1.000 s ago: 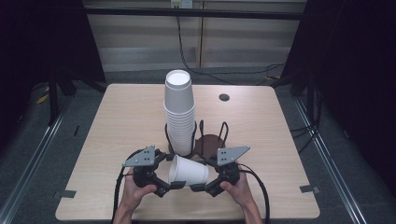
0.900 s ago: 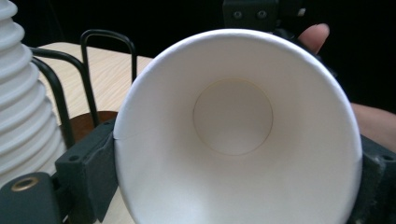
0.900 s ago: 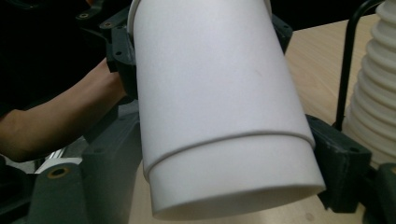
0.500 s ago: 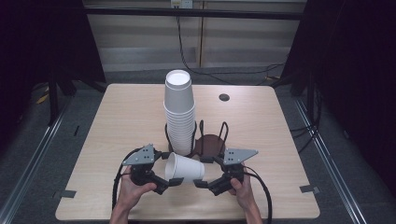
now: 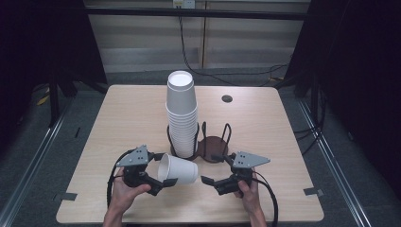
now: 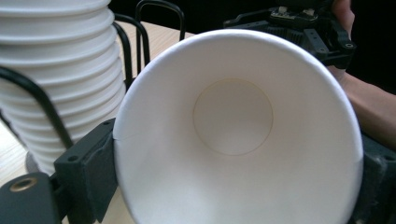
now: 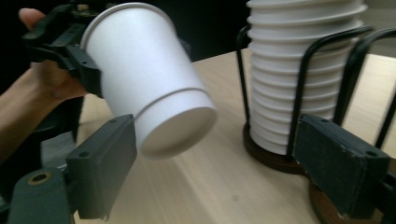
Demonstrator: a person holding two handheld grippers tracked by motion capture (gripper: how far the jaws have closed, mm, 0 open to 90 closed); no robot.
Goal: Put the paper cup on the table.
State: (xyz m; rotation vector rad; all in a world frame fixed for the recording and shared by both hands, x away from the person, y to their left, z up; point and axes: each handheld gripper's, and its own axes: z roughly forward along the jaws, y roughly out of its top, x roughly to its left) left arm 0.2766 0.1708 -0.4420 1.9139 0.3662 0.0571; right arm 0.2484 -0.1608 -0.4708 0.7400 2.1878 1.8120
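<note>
Left hand-held gripper clamped on paper cup rim, cup on its side above the bench's front edge. Right hand-held gripper jaws apart, just off cup base. Cup stack in rack behind. Keep grip light; rim crushes easily.

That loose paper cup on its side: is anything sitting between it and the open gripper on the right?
Nothing visible does. The paper cup is clamped at its rim by the left gripper, its base pointing at the right gripper, whose jaws stand open. Bare table lies between them; the cup stack and wire holder stand behind.
</note>
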